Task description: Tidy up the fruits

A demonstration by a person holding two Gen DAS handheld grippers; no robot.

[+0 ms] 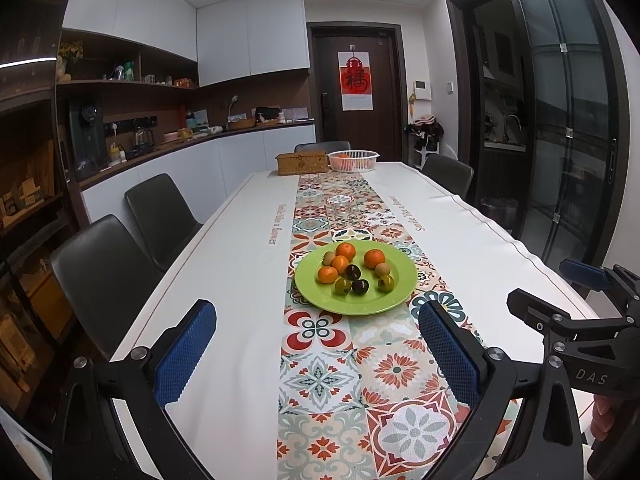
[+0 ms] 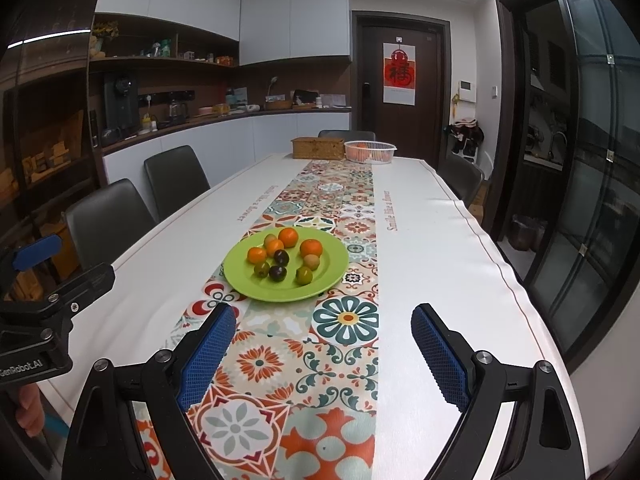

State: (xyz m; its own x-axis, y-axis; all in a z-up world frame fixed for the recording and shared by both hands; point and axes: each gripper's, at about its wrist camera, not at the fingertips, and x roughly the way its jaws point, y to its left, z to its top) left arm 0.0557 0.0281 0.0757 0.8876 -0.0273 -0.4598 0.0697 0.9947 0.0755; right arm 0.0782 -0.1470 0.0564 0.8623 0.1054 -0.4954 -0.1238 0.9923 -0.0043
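A green plate [image 1: 396, 292] [image 2: 324, 276] sits on the patterned table runner in the middle of the table. It holds several small fruits: oranges [image 1: 374, 258] [image 2: 311, 248], dark plums [image 1: 360, 286] [image 2: 277, 273] and greenish fruits [image 1: 385, 282] [image 2: 304, 275]. My left gripper [image 1: 318, 332] is open and empty, above the table short of the plate. My right gripper [image 2: 324, 340] is open and empty, also short of the plate. The right gripper shows at the right edge of the left wrist view [image 1: 560, 292].
A white mesh basket [image 1: 353, 160] [image 2: 370, 151] with orange fruit and a woven box [image 1: 303, 163] [image 2: 318, 148] stand at the table's far end. Dark chairs [image 1: 162, 216] [image 2: 176, 180] line the left side, one [image 1: 448, 174] on the right. A glass door [image 1: 560, 120] is at right.
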